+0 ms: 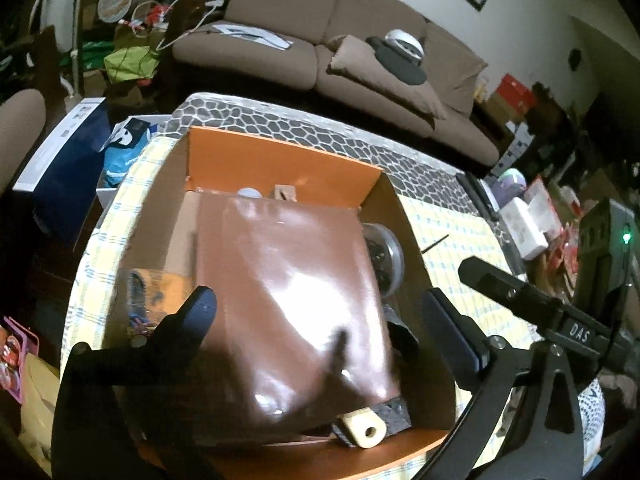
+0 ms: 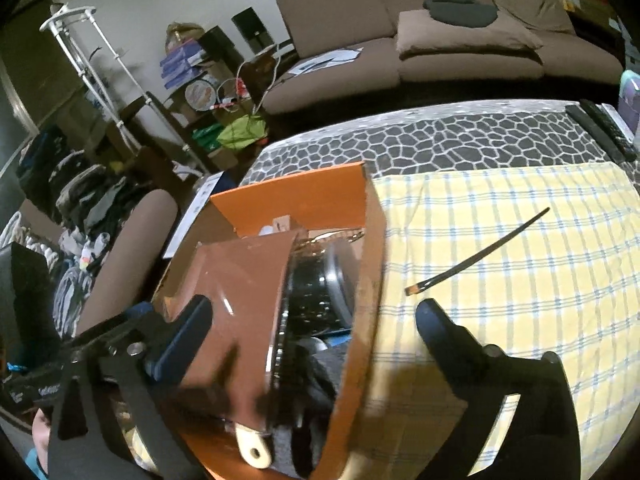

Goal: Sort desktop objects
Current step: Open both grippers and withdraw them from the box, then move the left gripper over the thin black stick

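Observation:
An orange cardboard box (image 1: 280,160) stands on the yellow checked cloth (image 1: 452,248). A glossy brown book (image 1: 296,300) lies tilted on top of the box's contents, beside a clear round jar (image 1: 384,256) and a cream wooden handle (image 1: 364,430). My left gripper (image 1: 316,316) is open above the book, its fingers (image 1: 448,324) wide apart. My right gripper (image 2: 312,316) is open, straddling the box's right wall (image 2: 368,280); the book (image 2: 240,292) and jar (image 2: 316,292) show there. A thin paintbrush (image 2: 480,254) lies on the cloth to the right.
A grey patterned cloth (image 2: 460,136) covers the far part of the table, with remote controls (image 2: 600,128) at its right. A brown sofa (image 1: 340,40) stands behind. Boxes and clutter (image 1: 532,216) crowd the table's right end. My right gripper's arm (image 1: 532,296) shows in the left view.

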`<action>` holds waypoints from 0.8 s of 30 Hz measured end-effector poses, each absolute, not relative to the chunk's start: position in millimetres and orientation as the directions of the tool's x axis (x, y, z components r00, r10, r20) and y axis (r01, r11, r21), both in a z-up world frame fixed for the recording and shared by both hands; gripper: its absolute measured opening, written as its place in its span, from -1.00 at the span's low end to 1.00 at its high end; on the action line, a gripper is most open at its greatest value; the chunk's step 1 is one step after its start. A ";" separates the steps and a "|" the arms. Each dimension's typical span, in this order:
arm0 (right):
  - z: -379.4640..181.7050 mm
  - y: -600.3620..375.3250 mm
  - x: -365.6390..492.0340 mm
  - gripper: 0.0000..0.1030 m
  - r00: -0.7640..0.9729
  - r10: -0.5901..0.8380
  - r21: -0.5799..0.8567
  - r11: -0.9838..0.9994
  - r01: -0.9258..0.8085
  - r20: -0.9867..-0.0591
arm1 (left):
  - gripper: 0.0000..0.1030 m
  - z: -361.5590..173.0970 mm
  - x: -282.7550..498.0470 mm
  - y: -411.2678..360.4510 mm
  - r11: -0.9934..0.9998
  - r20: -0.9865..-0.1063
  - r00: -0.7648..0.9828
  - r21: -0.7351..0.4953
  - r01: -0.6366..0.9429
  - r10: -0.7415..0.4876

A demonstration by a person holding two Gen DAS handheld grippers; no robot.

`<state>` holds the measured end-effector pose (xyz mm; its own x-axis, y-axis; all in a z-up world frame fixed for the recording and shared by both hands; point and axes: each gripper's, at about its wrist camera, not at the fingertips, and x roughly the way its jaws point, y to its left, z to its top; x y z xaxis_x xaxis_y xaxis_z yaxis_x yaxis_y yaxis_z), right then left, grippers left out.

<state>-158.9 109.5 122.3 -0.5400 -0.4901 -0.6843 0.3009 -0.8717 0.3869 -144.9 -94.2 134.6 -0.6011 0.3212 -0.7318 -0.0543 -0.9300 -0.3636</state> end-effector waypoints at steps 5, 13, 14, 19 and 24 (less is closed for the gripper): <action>119.4 133.5 -162.1 0.99 -0.554 -0.473 0.394 -0.881 0.264 -0.686 | 0.99 136.1 -145.2 -72.2 -0.930 -0.728 -0.597 -0.356 -0.090 0.336; 109.6 183.9 -164.0 0.99 -0.565 -0.444 0.414 -0.890 0.189 -0.695 | 0.99 139.9 -143.2 -17.8 -0.936 -0.722 -0.596 -0.288 -0.202 0.351; 108.8 189.5 -164.1 0.99 -0.566 -0.443 0.419 -0.889 0.182 -0.695 | 0.99 139.5 -143.5 -9.8 -0.936 -0.724 -0.594 -0.277 -0.215 0.351; 104.9 225.2 -165.2 0.99 -0.576 -0.447 0.458 -0.878 0.137 -0.684 | 0.99 135.2 -146.0 27.0 -0.936 -0.740 -0.576 -0.237 -0.261 0.348; 99.7 253.1 -164.3 0.99 -0.580 -0.452 0.492 -0.865 0.099 -0.678 | 0.99 132.2 -145.7 57.1 -0.932 -0.751 -0.562 -0.204 -0.301 0.346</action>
<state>-164.3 253.1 99.7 -0.5802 -0.4519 -0.6776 0.0992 -0.8649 0.4920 -145.7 57.1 132.2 -0.5619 0.3459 -0.7514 -0.3006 -0.9317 -0.2042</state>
